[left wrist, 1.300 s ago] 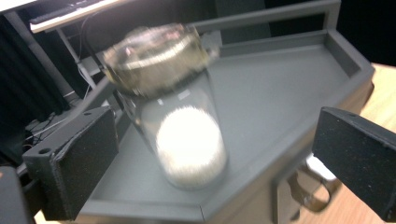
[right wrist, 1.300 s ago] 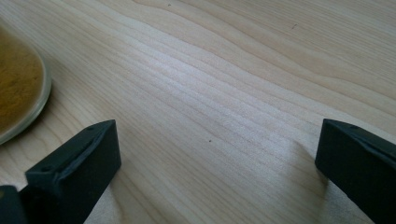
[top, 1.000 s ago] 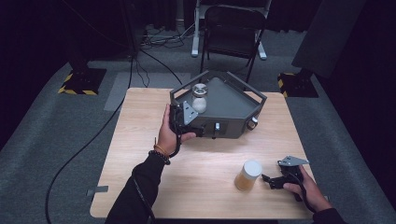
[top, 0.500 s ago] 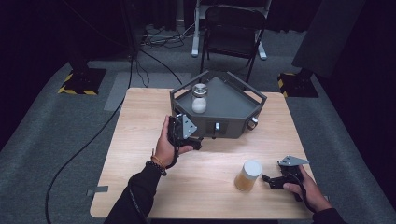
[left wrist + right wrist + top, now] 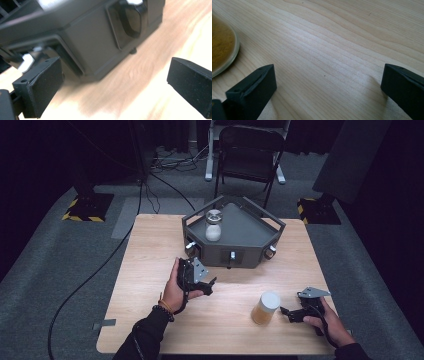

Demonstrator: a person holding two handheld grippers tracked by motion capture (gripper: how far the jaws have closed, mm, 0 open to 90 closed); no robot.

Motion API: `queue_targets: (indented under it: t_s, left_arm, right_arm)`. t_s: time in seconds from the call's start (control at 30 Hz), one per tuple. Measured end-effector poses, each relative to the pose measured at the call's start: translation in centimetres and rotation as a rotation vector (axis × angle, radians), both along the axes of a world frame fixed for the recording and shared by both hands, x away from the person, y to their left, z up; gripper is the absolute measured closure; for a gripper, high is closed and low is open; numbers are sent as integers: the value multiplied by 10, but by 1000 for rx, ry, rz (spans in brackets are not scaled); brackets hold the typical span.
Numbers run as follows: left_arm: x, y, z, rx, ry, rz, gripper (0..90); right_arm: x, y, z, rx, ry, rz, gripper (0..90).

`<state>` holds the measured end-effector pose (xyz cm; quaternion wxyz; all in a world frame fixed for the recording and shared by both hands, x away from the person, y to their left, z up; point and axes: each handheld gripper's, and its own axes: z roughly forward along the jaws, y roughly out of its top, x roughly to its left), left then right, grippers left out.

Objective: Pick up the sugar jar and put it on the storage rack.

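My right claw (image 5: 289, 312) sits low at the near right of the counter (image 5: 150, 250), held in my right hand (image 5: 330, 322), jaws spread wide with nothing between them, just bare wood grain in the right gripper view. Just left of it stands a jar (image 5: 265, 307) with a white lid and amber-brown contents, close to the claw tips but not touching as far as I can see. In the right gripper view the jar's edge (image 5: 222, 47) shows at far left, outside the jaws.

My left claw (image 5: 207, 282) is nearer the counter's middle, gripped by my left hand (image 5: 175, 290), a bead bracelet (image 5: 162, 310) on the wrist. Jaws wide apart, holding nothing, pointing toward the front of the grey tray box (image 5: 250, 252). The left gripper view shows the box wall (image 5: 95, 45) close ahead with a dark recessed knob, picture blurred.

The box is a dark grey angular unit at the counter's far middle, small knobs on its front faces. A second jar (image 5: 213, 225) with pale contents stands upright on its top, left side.

Beyond the counter: grey carpet, a black folding chair (image 5: 250, 150), cables (image 5: 100, 265) on the floor, yellow-black striped stand bases (image 5: 82, 207) on either side.
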<state>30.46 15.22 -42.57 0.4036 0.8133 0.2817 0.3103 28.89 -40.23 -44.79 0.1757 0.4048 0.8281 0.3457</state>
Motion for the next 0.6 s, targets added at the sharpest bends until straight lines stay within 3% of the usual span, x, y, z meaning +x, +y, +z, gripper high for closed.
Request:
queue_targets:
  t_s: [0.43, 0.6]
  left_arm:
    - [-15, 9, -10, 41, 80, -22, 2]
    - [-19, 16, -13, 36, 106, -15, 2]
  right_arm:
    - [0, 0, 0, 0, 0, 0, 0]
    - [0, 0, 0, 0, 0, 0, 0]
